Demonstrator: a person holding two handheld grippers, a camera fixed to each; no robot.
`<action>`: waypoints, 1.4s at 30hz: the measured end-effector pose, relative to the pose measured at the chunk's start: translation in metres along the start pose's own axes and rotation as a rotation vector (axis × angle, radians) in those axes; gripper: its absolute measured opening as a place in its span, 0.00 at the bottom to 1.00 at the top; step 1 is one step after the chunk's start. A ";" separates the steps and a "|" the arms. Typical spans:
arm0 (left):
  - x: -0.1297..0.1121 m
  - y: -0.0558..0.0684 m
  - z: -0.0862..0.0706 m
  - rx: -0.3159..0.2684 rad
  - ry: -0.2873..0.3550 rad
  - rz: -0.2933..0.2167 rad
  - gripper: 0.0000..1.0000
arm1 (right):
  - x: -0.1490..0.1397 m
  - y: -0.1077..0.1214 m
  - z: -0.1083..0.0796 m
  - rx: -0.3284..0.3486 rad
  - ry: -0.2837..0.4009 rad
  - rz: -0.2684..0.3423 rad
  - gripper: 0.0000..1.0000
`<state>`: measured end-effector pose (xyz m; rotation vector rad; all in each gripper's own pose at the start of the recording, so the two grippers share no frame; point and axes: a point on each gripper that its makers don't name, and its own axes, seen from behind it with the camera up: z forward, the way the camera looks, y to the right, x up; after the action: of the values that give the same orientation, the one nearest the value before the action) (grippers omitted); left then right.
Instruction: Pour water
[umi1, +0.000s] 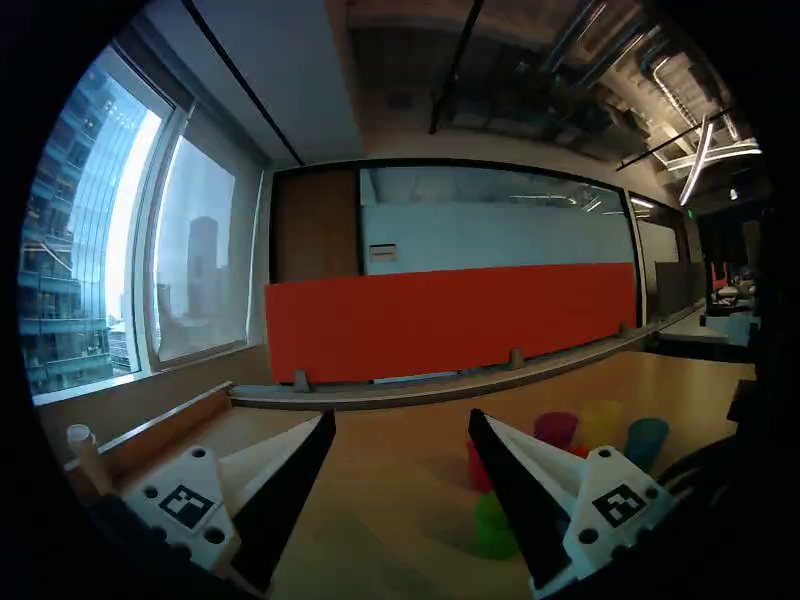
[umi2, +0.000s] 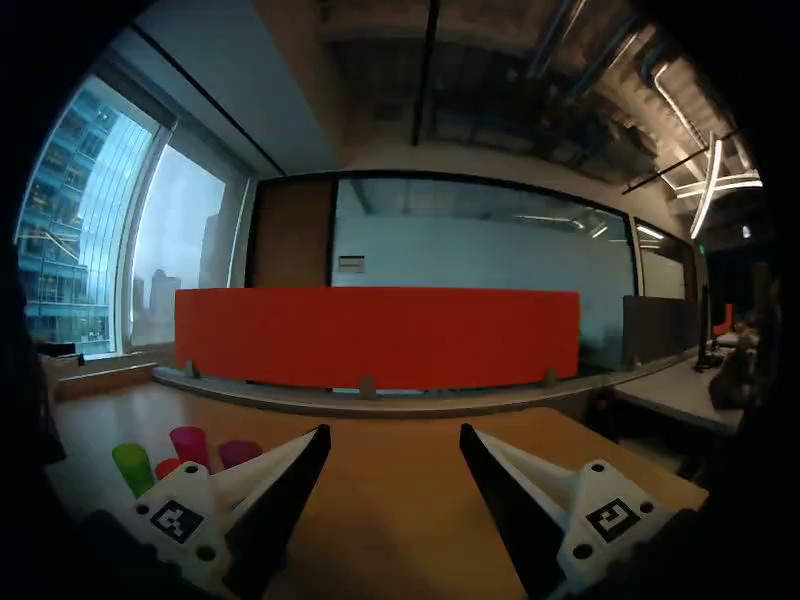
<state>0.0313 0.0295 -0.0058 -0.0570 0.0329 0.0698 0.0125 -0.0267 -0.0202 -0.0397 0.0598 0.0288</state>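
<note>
Several coloured plastic cups stand together on the wooden desk (umi1: 400, 490). In the left gripper view a red cup (umi1: 478, 468) and a green cup (umi1: 492, 525) are partly hidden by the right finger, with a magenta cup (umi1: 555, 428), a yellow cup (umi1: 600, 420) and a teal cup (umi1: 646, 440) behind. My left gripper (umi1: 400, 415) is open and holds nothing. In the right gripper view the green cup (umi2: 132, 466), a magenta cup (umi2: 188, 442) and a purple cup (umi2: 238, 452) sit to the left of my right gripper (umi2: 392, 430), which is open and holds nothing.
An orange partition (umi1: 450, 315) runs along the desk's far edge, with a glass wall behind it. A white-capped object (umi1: 78, 436) shows beside a wooden ledge at the far left. Tall windows (umi1: 90, 250) are on the left, and another desk (umi2: 680, 395) stands at the right.
</note>
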 end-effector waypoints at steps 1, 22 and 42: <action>-0.002 -0.001 0.000 0.009 0.001 0.000 0.99 | -0.001 0.000 0.000 0.002 -0.004 -0.002 1.00; -0.053 -0.005 -0.001 0.056 -0.009 -0.033 0.99 | 0.010 0.006 0.001 -0.033 -0.022 0.003 1.00; -0.081 -0.006 0.006 0.047 -0.033 -0.072 0.99 | 0.009 0.009 -0.001 -0.043 -0.025 0.017 1.00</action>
<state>-0.0489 0.0179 0.0033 -0.0105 -0.0002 -0.0017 0.0210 -0.0180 -0.0222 -0.0818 0.0347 0.0479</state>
